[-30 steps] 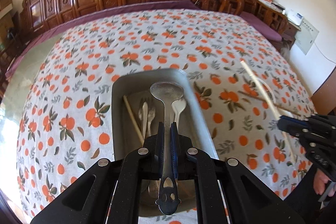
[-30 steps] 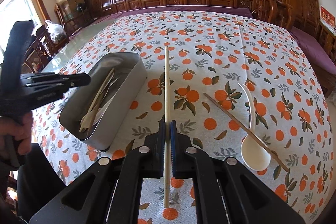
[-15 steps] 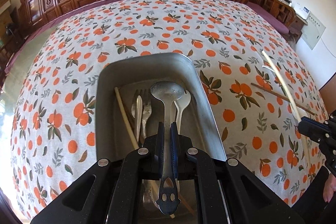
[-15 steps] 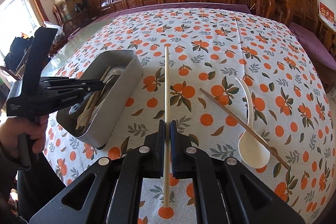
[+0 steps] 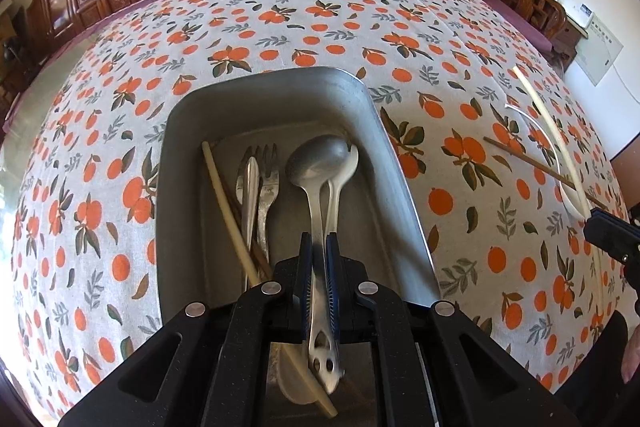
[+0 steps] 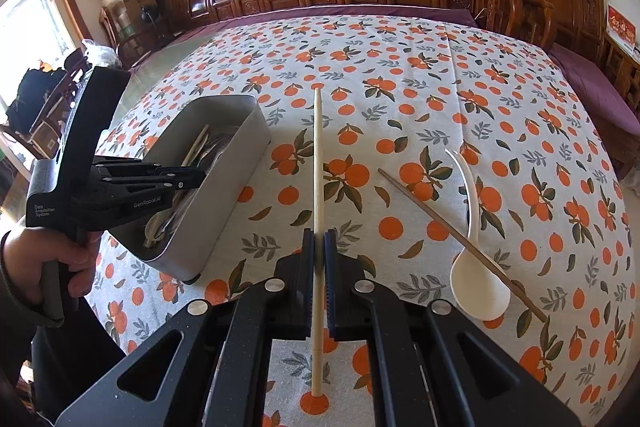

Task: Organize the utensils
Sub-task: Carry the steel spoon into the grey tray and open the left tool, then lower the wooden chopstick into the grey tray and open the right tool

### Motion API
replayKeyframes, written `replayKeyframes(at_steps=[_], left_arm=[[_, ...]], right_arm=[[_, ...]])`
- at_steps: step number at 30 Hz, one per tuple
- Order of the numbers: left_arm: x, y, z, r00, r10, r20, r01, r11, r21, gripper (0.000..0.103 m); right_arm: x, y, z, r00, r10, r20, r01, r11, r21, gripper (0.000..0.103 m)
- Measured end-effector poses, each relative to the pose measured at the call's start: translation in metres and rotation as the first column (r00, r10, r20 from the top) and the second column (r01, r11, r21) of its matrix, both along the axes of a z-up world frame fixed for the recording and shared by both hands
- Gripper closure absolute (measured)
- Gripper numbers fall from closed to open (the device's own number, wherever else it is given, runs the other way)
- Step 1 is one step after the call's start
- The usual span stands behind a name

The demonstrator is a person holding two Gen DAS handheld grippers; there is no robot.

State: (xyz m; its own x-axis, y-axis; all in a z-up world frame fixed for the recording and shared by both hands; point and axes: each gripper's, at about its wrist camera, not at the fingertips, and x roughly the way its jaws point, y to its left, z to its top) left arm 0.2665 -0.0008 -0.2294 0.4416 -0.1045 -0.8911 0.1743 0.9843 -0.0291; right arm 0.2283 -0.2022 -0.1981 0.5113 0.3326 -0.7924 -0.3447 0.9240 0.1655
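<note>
The metal spoon (image 5: 318, 179) looks stiff, smooth and fairly light, so it is likely slippery between flat pads; the best hold is on the flat handle, which is where the left gripper (image 5: 319, 251) has it, fingers pressed onto the handle with the bowl ahead at frame centre and the pierced handle end sticking back toward the camera. The spoon hangs low inside the grey tin (image 5: 372, 103), its bowl over a white spoon (image 5: 344, 171), with forks (image 5: 260, 179) and a pale chopstick (image 5: 224, 195) to the left. The cream chopstick (image 6: 318, 167) is thin, rigid and very light, prone to swivel if gripped off-centre; the right gripper (image 6: 319, 251) pinches it about a third up from its near end, the long part pointing up the frame above the tabletop (image 6: 400, 67). At right, a white ladle spoon (image 6: 476, 275) and a brown chopstick (image 6: 460, 239) lie crossed and touching, well apart from the tin at centre left.
</note>
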Motion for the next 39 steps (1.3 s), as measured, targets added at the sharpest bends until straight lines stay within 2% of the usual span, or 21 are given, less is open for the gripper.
replayKeyframes(at_steps=[3, 5, 6, 7, 14, 23, 25, 28, 30, 31, 34, 36, 39], left_arm=[[-0.006, 0.008, 0.008, 1.0, 0.008, 0.019, -0.008, 1.0, -0.014, 0.095], [-0.01, 0.014, 0.015, 0.999, 0.015, 0.035, -0.014, 1.0, -0.027, 0.086], [-0.012, 0.018, 0.02, 0.999, 0.02, 0.046, -0.019, 0.999, -0.031, 0.078], [-0.017, 0.024, 0.026, 0.997, 0.028, 0.066, -0.025, 0.999, -0.038, 0.076], [-0.036, 0.053, 0.054, 0.99, 0.054, 0.131, -0.048, 0.998, -0.047, 0.074], [-0.059, 0.079, 0.077, 0.983, 0.07, 0.173, -0.063, 0.997, -0.046, 0.072], [-0.063, 0.086, 0.08, 0.98, 0.08, 0.182, -0.071, 0.996, -0.053, 0.063], [-0.07, 0.095, 0.083, 0.977, 0.097, 0.188, -0.087, 0.994, -0.062, 0.061], [-0.075, 0.101, 0.084, 0.973, 0.117, 0.198, -0.106, 0.992, -0.067, 0.051], [-0.077, 0.104, 0.085, 0.972, 0.124, 0.202, -0.113, 0.991, -0.066, 0.042], [-0.082, 0.113, 0.084, 0.966, 0.15, 0.209, -0.137, 0.988, -0.075, 0.028], [-0.084, 0.118, 0.083, 0.965, 0.162, 0.207, -0.148, 0.986, -0.081, 0.024], [-0.085, 0.122, 0.081, 0.964, 0.17, 0.205, -0.157, 0.985, -0.076, 0.024]], right_arm=[[-0.001, 0.006, 0.004, 1.0, 0.005, 0.007, -0.005, 1.0, -0.009, 0.097], [-0.001, 0.013, 0.006, 1.0, 0.011, 0.011, -0.011, 1.0, -0.01, 0.097], [0.0, 0.016, 0.007, 1.0, 0.015, 0.012, -0.014, 1.0, -0.01, 0.097], [0.0, 0.02, 0.008, 1.0, 0.019, 0.014, -0.019, 1.0, -0.009, 0.097], [0.003, 0.054, 0.016, 0.998, 0.064, 0.025, -0.064, 0.998, -0.002, 0.097], [0.014, 0.102, 0.023, 0.993, 0.117, 0.027, -0.117, 0.993, 0.028, 0.097], [0.018, 0.114, 0.025, 0.991, 0.129, 0.032, -0.13, 0.991, 0.03, 0.097], [0.023, 0.128, 0.026, 0.99, 0.14, 0.033, -0.142, 0.989, 0.037, 0.097], [0.027, 0.136, 0.027, 0.989, 0.145, 0.029, -0.146, 0.988, 0.046, 0.097], [0.029, 0.139, 0.026, 0.989, 0.146, 0.026, -0.147, 0.988, 0.05, 0.097], [0.035, 0.148, 0.022, 0.989, 0.148, 0.016, -0.148, 0.987, 0.057, 0.097], [0.037, 0.153, 0.018, 0.989, 0.145, 0.001, -0.145, 0.987, 0.065, 0.097], [0.042, 0.158, 0.011, 0.99, 0.139, -0.02, -0.137, 0.988, 0.073, 0.097]])
